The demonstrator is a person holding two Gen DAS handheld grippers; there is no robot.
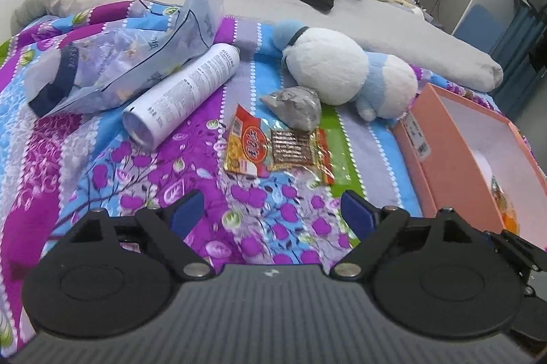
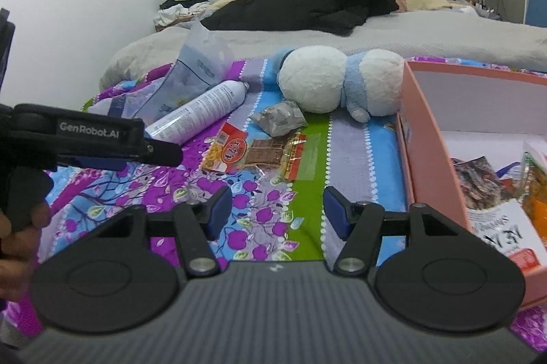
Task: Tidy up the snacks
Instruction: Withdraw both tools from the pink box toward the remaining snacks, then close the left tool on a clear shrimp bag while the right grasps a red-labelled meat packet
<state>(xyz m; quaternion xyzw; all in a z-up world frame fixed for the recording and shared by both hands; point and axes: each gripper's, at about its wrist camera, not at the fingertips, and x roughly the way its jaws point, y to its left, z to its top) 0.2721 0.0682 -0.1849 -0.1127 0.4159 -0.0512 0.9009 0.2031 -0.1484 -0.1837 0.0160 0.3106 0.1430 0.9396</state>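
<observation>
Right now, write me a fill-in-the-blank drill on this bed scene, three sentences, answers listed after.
1. The pink box already holds several ____.
2. The red snack packet lies on the floral ____.
3. Both the left tongs and right tongs are ____ and grip nothing.

Answers: snacks; bedspread; open

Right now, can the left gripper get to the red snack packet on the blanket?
Probably yes. The left gripper is open and empty, and the red snack packet lies straight ahead with only bare floral blanket between them. The grey wrapped snack sits behind it.
</observation>
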